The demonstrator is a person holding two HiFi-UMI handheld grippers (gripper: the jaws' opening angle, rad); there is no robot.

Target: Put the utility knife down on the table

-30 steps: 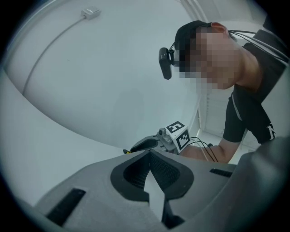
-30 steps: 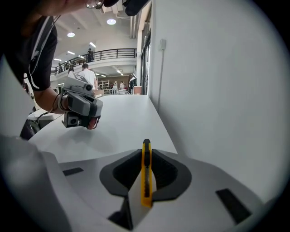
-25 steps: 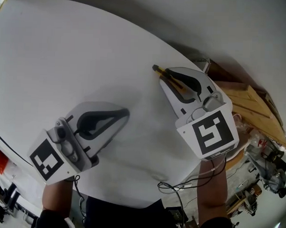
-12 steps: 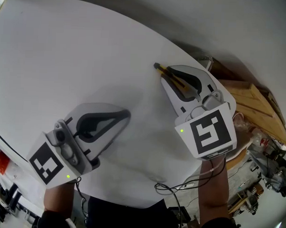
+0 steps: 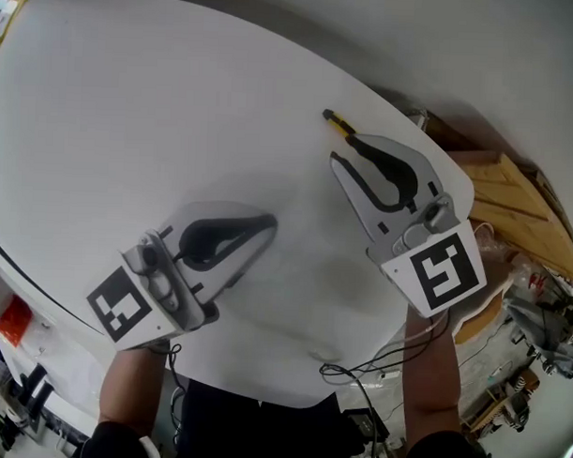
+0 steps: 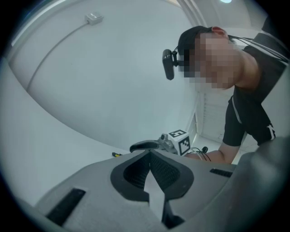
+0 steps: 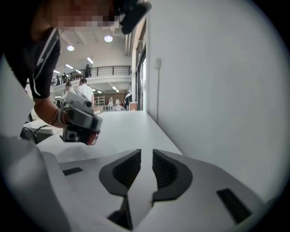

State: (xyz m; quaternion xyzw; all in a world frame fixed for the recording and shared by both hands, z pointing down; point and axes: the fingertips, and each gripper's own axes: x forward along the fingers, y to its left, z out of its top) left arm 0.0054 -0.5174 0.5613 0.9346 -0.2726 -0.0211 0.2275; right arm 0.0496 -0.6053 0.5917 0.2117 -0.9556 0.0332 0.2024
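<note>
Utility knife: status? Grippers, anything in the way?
Right gripper open, nothing between the jaws. Left gripper shut, empty. Utility knife lying on the table at the right gripper's tips. Nothing else near it.

Open table [image 5: 160,97], wall [image 5: 480,52] beyond (knife [image 5: 337,124] nearby)

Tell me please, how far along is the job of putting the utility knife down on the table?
Done: the utility knife appears to lie on the table, just ahead of the right gripper, whose jaws stand apart with nothing between them. In hand: nothing; the left gripper is shut and empty. Left: probably only drawing the right gripper away from the knife.
</note>
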